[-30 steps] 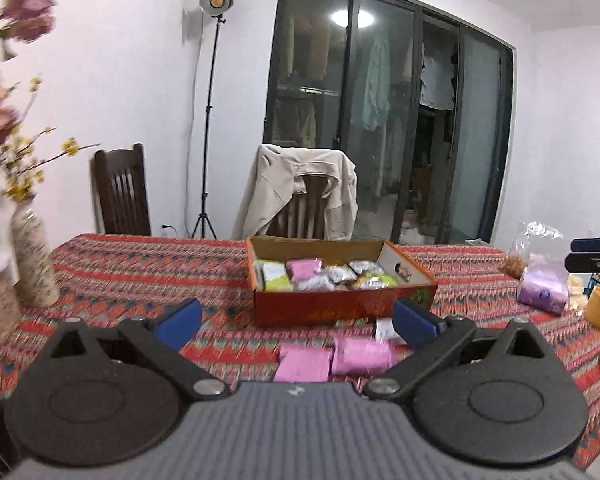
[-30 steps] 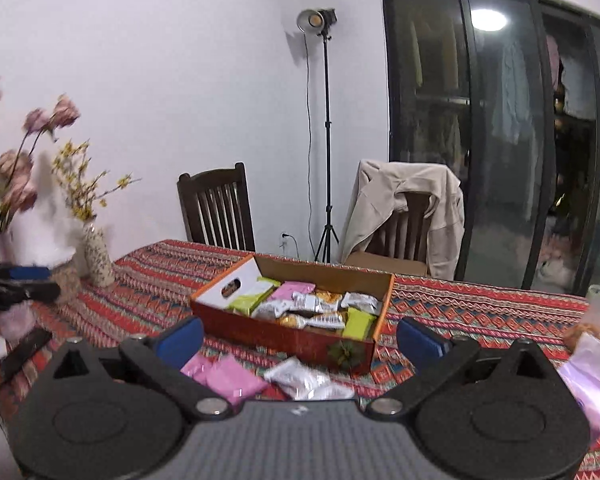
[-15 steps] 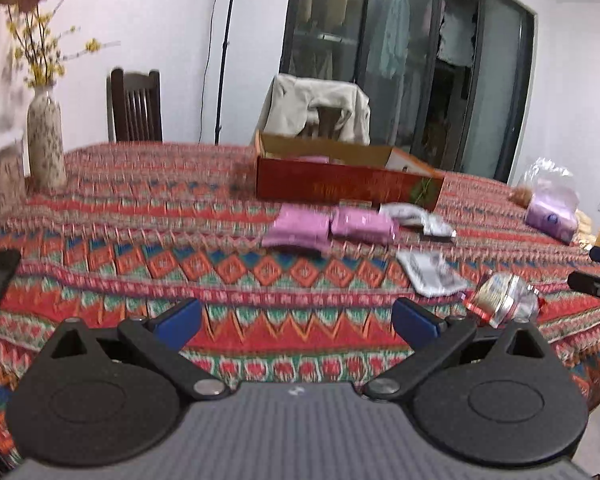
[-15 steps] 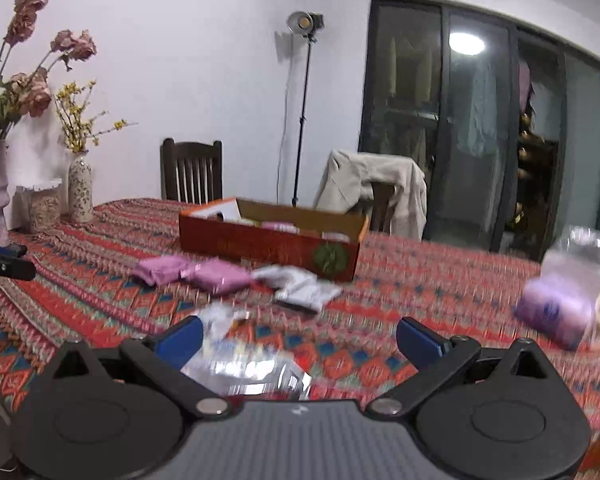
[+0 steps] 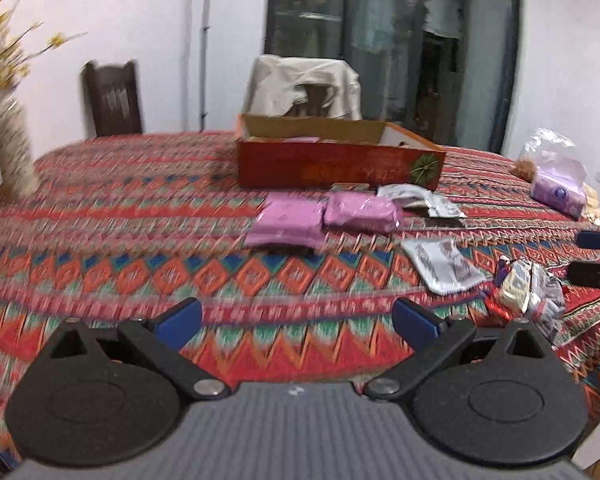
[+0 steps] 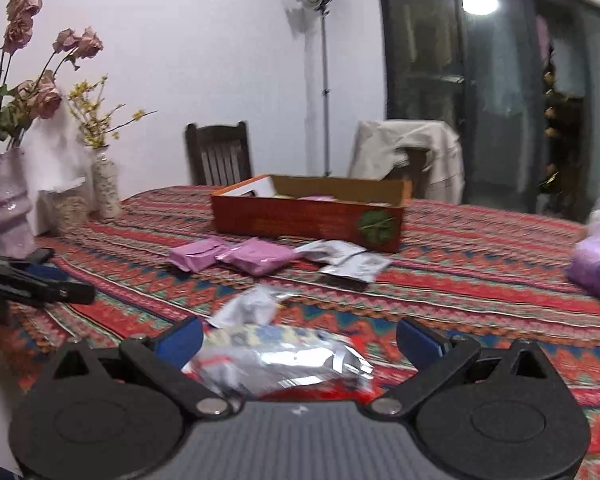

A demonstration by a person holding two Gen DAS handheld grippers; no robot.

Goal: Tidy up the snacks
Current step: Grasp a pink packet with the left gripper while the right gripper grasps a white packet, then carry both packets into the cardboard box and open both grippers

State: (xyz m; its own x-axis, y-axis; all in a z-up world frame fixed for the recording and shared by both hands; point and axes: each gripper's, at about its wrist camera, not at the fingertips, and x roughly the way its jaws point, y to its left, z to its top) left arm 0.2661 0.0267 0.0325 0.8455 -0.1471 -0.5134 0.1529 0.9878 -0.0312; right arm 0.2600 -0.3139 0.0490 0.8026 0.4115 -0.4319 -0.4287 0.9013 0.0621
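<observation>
My right tongs (image 6: 300, 338), spread wide, hovered over a crinkled silver foil snack packet (image 6: 276, 360) on the patterned red surface (image 6: 460, 280); my left tongs (image 5: 296, 318) gaped empty.

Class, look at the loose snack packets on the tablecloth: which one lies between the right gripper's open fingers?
The crinkled silver-and-red foil packet lies inside the right gripper; the other packets lie farther off.

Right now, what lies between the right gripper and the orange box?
In the right wrist view, right gripper is open around a silver packet; beyond it lie white packets and pink packets before the orange box.
</observation>
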